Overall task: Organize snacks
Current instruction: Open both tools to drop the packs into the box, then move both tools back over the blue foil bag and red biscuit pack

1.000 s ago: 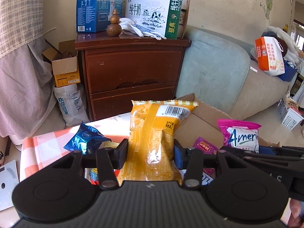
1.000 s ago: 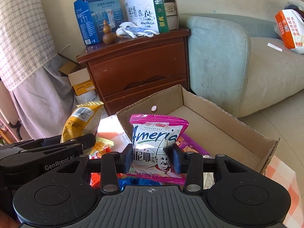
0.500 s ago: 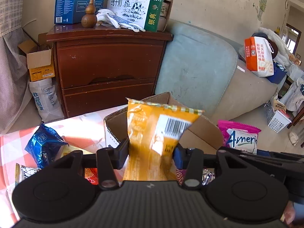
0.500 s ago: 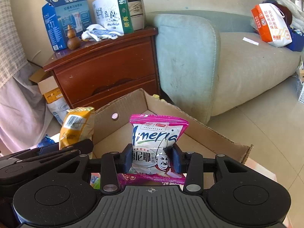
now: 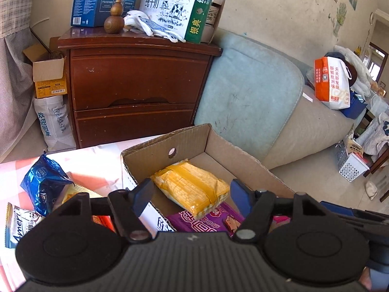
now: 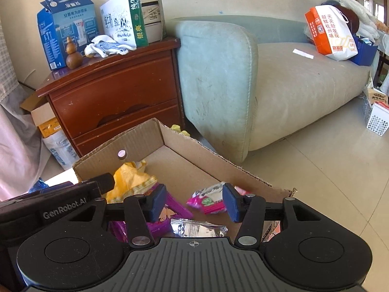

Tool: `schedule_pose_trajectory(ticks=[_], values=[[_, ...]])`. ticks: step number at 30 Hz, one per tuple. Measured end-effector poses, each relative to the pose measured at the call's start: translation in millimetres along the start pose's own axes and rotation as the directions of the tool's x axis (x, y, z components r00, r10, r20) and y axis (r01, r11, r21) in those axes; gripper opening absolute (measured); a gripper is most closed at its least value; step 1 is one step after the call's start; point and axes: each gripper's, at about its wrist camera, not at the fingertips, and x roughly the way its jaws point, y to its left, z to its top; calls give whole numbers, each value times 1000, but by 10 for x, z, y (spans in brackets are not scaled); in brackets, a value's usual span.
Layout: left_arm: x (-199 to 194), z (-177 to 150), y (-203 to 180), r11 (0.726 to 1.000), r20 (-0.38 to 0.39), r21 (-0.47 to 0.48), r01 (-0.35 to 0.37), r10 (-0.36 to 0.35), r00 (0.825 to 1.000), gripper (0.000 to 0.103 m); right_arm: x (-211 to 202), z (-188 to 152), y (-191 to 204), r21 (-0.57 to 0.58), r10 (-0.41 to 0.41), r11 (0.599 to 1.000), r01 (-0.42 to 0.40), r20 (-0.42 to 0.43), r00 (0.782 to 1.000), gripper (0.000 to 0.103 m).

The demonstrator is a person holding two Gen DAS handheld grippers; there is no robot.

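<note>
both tools are opening and pinch nothing: left gripper (image 5: 192, 194) over the yellow packet (image 5: 192, 187) in the cardboard box (image 5: 243, 150); only the right gripper (image 6: 194, 203) view shows the pink packet (image 6: 209, 202).

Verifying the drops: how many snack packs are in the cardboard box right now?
4 in the cardboard box: yellow pack at back left, purple pack in front of it, pink pack to its right, silver foil pack nearest. More may lie hidden underneath.
</note>
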Motion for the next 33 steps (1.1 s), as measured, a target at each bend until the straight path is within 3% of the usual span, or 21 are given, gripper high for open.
schedule_pose_trajectory(ticks=[12,18,25,33], values=[[-414,48,416,997,-8,-26,-66,66,998,85,-93,-10,66,8,179,984,-179,-18,984,55],[-575,-47,751,988,-42,-55,-144,142,989,85,-149,-72,273,-53,274,959,-277,-46,960,55],[-660,-130,1108,978,-73,-78,-191,186,980,86,-204,-215,521,-128,388,907,-400,-112,915,55],[-471,-187,1227,982,-127,-87,-169,157,979,86,-149,-442,802,-198,404,871,-449,-228,886,55]])
